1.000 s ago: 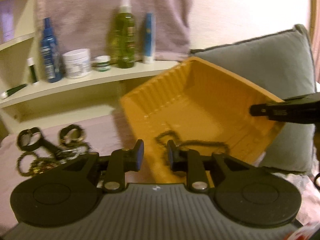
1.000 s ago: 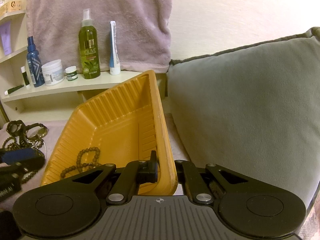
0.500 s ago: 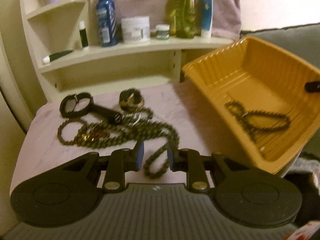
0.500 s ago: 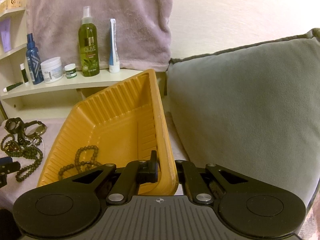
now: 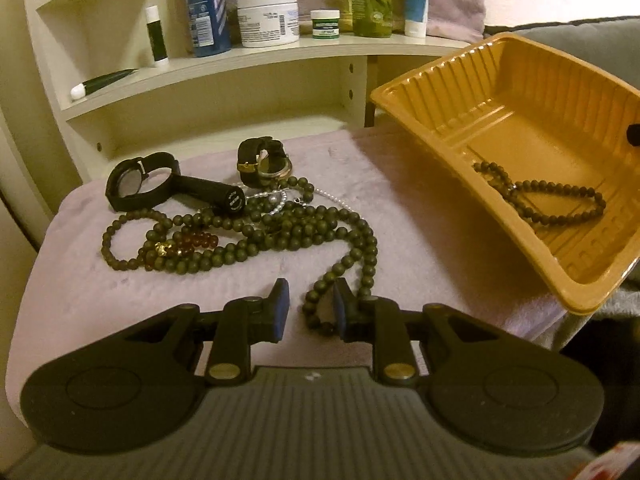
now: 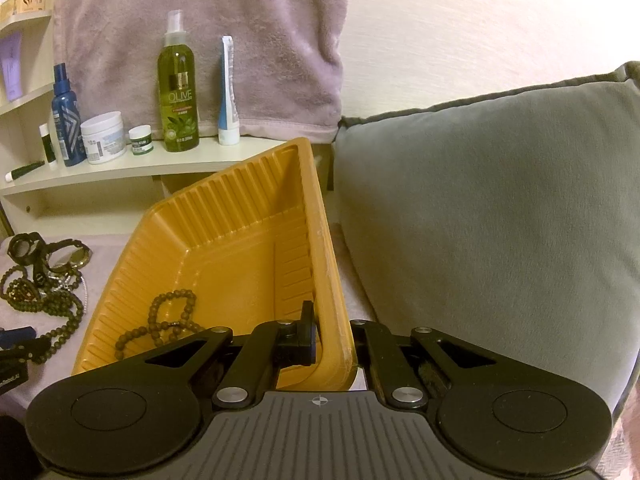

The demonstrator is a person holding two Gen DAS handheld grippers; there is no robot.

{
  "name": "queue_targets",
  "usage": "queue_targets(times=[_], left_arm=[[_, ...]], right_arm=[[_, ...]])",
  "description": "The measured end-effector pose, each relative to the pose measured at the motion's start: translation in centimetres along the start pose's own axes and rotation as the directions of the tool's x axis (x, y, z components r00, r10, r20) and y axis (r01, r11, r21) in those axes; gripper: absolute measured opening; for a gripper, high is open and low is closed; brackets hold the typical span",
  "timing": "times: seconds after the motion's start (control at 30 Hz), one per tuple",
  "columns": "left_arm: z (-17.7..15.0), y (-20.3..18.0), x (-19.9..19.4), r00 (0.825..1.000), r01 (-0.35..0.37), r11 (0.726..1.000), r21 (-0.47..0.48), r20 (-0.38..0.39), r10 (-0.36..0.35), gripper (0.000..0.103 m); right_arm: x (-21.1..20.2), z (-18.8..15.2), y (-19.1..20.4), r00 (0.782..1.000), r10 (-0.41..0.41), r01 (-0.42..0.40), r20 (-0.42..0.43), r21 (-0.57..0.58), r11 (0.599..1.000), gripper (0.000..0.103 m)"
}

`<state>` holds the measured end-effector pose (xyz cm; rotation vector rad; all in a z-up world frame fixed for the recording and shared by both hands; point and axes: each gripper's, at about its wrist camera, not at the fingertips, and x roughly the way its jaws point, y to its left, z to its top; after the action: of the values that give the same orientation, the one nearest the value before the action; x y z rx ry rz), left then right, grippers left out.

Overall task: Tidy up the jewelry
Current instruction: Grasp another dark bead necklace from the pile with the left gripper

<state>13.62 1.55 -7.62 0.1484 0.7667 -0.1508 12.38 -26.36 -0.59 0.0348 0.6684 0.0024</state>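
On a mauve cloth lies a tangle of jewellery: a long dark bead necklace (image 5: pixel 280 236), a red bead bracelet (image 5: pixel 192 242), a pearl chain (image 5: pixel 276 200), a black watch (image 5: pixel 136 180) and a gold-trimmed watch (image 5: pixel 264 160). My left gripper (image 5: pixel 310 306) hovers low at the near end of the necklace. It is open, and the necklace's end loop lies between its fingers, close to the right one. The orange ribbed tray (image 5: pixel 452 148) is tilted, with a dark bead bracelet (image 5: pixel 552 200) inside. My right gripper (image 6: pixel 332 336) is shut on the tray's rim (image 6: pixel 328 264).
A cream shelf (image 5: pixel 248 60) behind the cloth carries bottles, jars and tubes. A grey cushion (image 6: pixel 480 208) fills the right side, next to the tray. A mauve towel (image 6: pixel 240 40) hangs on the wall. A black cylinder (image 5: pixel 212 194) lies among the jewellery.
My left gripper has swung from the tray leftward and down to the jewellery pile, and the necklace's loop now lies between its fingers. The right gripper and the tray have not moved.
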Motion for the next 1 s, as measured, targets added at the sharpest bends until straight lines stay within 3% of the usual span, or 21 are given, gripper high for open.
queue_targets(times=[0.17,0.37,0.63,1.0], left_arm=[[0.5,-0.5,0.0,0.999,0.025,0.998,0.059,-0.026,-0.024,0.006],[0.9,-0.5,-1.1,1.0,0.015,0.998,0.064,-0.007,-0.015,0.006],[4.7,1.1,-5.3,0.991,-0.019,0.996,0.089,0.131,0.007,0.006],[11.5,4.8,-10.6,0.955,-0.045,0.995,0.088,0.297,0.016,0.006]], right_arm=[[0.1,0.0,0.0,1.0,0.004,-0.004,0.001,-0.002,1.0,0.005],[0.1,0.0,0.0,1.0,0.007,-0.007,0.003,-0.003,1.0,0.005],[-0.2,0.0,0.0,1.0,0.013,-0.013,0.013,-0.006,1.0,0.005],[-0.6,0.2,0.1,1.0,0.018,-0.018,0.025,-0.004,1.0,0.005]])
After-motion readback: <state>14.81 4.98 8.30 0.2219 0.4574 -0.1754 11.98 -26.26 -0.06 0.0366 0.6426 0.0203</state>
